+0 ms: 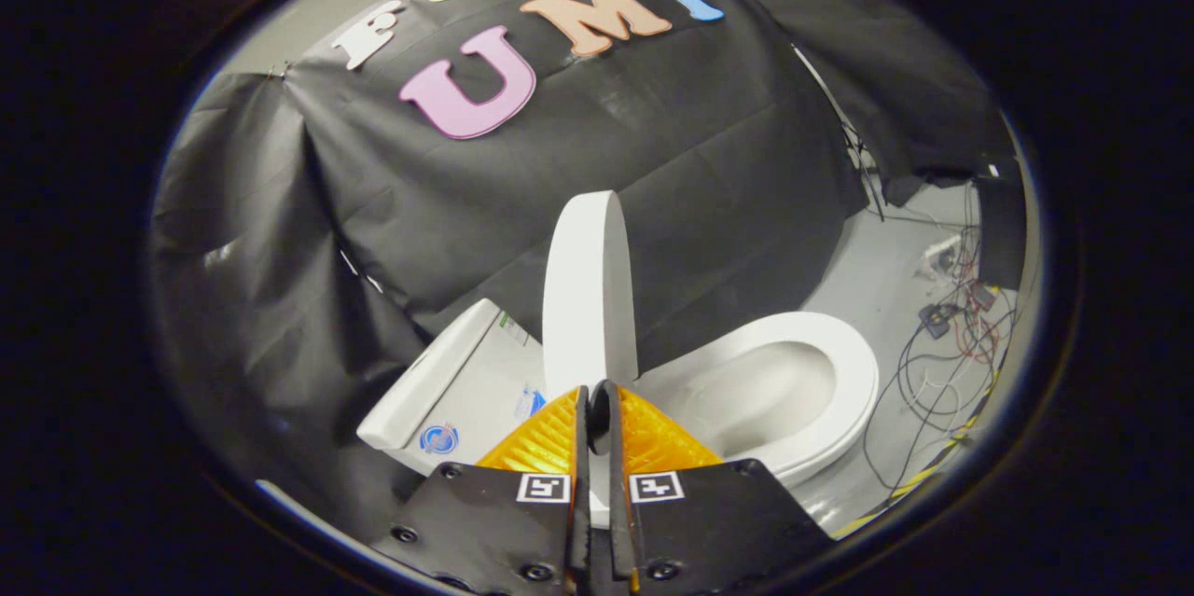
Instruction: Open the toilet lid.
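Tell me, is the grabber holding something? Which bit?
Yes. The gripper is pinching the toilet lid by its thin front edge, with the lid standing up on end above the open bowl.

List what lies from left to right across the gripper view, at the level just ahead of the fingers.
Toilet tank → raised toilet lid, seen edge-on, with the nearly closed gripper at its lower edge → open toilet seat and bowl → loose cables on the floor.
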Motion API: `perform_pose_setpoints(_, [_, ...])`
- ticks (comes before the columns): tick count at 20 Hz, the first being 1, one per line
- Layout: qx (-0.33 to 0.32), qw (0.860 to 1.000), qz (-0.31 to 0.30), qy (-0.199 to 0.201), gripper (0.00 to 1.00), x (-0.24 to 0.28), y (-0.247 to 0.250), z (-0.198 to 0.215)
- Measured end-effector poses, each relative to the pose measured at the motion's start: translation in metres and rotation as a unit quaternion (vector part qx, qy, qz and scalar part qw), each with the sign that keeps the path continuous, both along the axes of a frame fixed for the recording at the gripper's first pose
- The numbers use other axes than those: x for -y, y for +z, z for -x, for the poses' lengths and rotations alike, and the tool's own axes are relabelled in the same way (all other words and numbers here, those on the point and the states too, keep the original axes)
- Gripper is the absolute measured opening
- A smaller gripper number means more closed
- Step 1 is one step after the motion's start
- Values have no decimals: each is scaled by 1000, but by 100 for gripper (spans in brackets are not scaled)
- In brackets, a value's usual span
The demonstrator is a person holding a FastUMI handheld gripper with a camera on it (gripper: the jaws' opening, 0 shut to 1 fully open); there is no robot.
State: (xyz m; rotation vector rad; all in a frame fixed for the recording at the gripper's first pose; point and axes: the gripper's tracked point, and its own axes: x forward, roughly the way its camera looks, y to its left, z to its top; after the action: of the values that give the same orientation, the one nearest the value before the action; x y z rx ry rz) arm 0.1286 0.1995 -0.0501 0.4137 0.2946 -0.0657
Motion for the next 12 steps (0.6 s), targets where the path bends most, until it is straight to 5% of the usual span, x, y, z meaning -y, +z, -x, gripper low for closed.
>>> perform_pose_setpoints(7, [-16,994,101,29,9,-16,9,-5])
perform_pose_setpoints(12, [-12,992,117,36,9,-33,14,-9])
